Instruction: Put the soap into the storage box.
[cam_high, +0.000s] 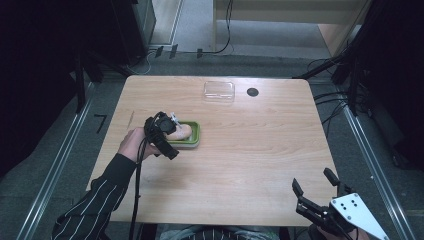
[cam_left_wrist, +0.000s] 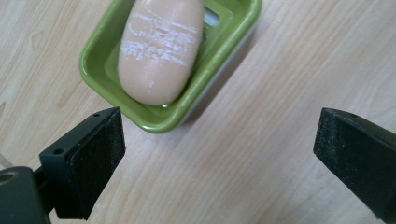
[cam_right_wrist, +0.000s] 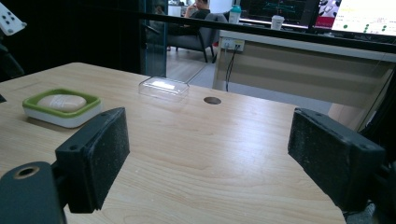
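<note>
Wide-open and empty, the left gripper (cam_left_wrist: 219, 154) hovers beside the soap (cam_left_wrist: 161, 49) resting in its green dish (cam_left_wrist: 163, 122), the clear lid (cam_high: 219, 92) apparently not yet fitted, the right gripper (cam_high: 316, 190) idle, open.

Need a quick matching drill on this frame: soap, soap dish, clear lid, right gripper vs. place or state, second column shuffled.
Column one:
1. soap
2. soap dish
3. clear lid
4. right gripper

Column two:
A. near the table's far edge, beside a dark round hole
B. jaws open, at the table's near right corner
C. pale peach, lying in the dish
D. green rim, just beyond the open left gripper

Pairs: 1-C, 2-D, 3-A, 4-B
</note>
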